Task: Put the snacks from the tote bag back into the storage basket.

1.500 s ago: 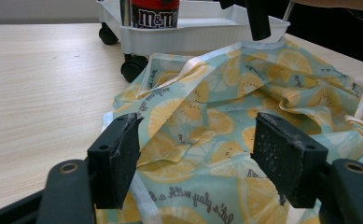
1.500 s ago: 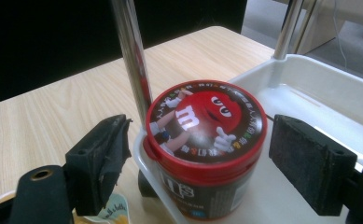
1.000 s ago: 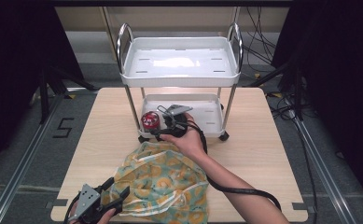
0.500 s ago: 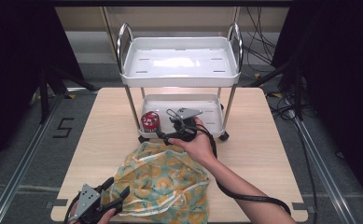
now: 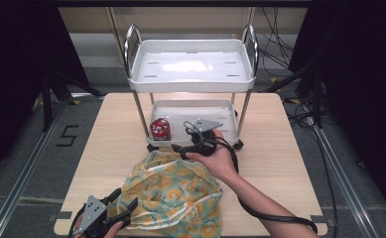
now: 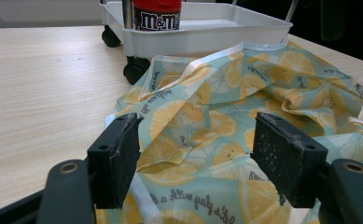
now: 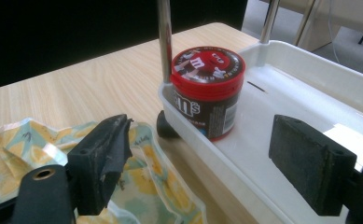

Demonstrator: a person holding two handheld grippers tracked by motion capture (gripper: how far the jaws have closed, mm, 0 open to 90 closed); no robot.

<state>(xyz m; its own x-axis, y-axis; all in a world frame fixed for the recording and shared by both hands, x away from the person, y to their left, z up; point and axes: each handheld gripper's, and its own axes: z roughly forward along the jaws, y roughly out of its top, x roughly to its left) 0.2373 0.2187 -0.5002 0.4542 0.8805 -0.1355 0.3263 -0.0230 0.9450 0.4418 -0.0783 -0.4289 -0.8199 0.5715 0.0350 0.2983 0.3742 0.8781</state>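
On the wooden bench (image 5: 289, 148) stands a small white cart (image 5: 190, 69) with two trays, and in the front left corner of its lower tray (image 5: 195, 110) there is a red M&M's jar (image 5: 160, 130), upright, with its lid on. In the right gripper view the jar (image 7: 208, 91) stands just beside a chrome post (image 7: 165, 37) of the cart, close to the tray's front wall. The right hand-held gripper (image 5: 193, 140) is held at the front edge of this lower tray, to the right of the jar and near it but not touching it; its two black jaws are spread wide with nothing between them, one jaw over the cloth and the other over the tray floor. In front of the cart lies a crumpled bag (image 5: 173, 191) of light blue-green cloth printed with orange slices and with a pale border, and its far edge reaches the cart's wheels (image 6: 135, 72). The left hand-held gripper (image 5: 118, 206) is low at the near left corner of the bench, at the near edge of the bag. Its jaws are also spread apart, and in the left gripper view the cloth (image 6: 207, 126) lies between and under them, but the pads do not press it. The person's right hand (image 5: 218, 158) holds the right tool above the far part of the bag.
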